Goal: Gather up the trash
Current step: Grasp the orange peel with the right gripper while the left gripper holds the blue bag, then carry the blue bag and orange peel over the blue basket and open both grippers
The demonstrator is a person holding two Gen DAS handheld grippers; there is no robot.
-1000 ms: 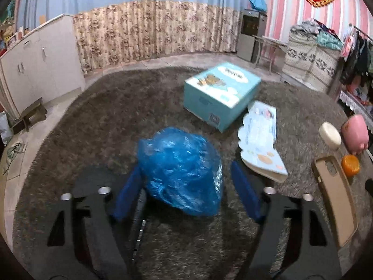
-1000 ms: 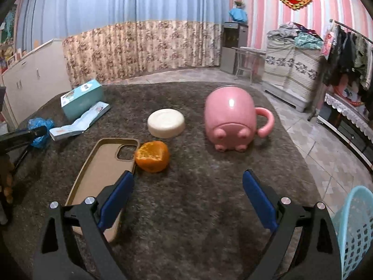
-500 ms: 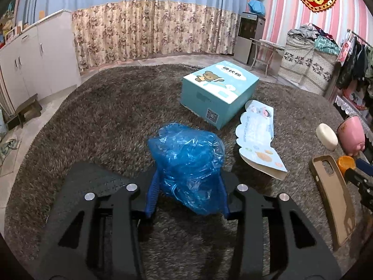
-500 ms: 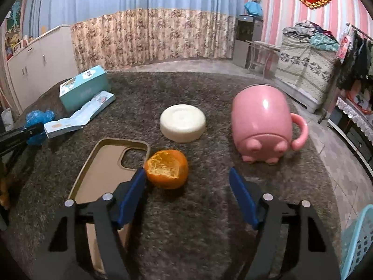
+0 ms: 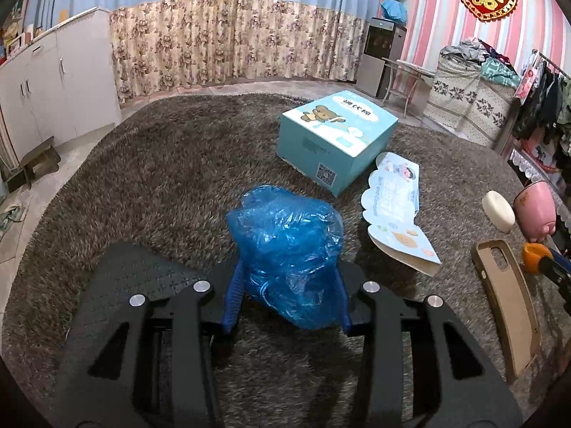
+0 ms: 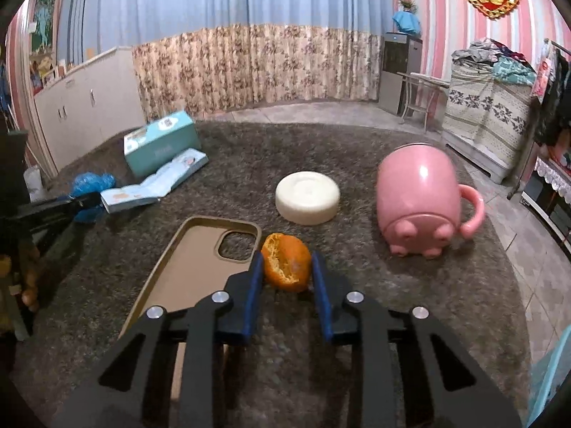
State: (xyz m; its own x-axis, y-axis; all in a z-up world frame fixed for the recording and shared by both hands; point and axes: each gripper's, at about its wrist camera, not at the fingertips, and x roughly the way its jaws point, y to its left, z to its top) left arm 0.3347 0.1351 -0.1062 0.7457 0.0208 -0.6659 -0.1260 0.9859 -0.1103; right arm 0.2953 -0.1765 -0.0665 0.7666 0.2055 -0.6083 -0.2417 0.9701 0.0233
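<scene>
My left gripper [image 5: 287,296] is shut on a crumpled blue plastic bag [image 5: 285,249] on the brown shaggy carpet [image 5: 160,178]; the blue pads press both its sides. My right gripper [image 6: 287,278] is shut on a half-peeled orange [image 6: 285,265] that rests on the carpet beside a tan phone case [image 6: 192,260]. In the right wrist view the bag [image 6: 89,187] and the left gripper [image 6: 53,210] show at the far left. In the left wrist view the orange [image 5: 533,253] shows at the far right.
A teal box [image 5: 335,139] and a flat paper package [image 5: 396,210] lie past the bag. A white round soap [image 6: 307,198] and a pink mug [image 6: 421,199] lying on its side are beyond the orange. A light blue basket [image 6: 549,374] stands at bottom right, off the carpet.
Both grippers have closed: the left on the blue bag, the right on the orange after moving forward to it.
</scene>
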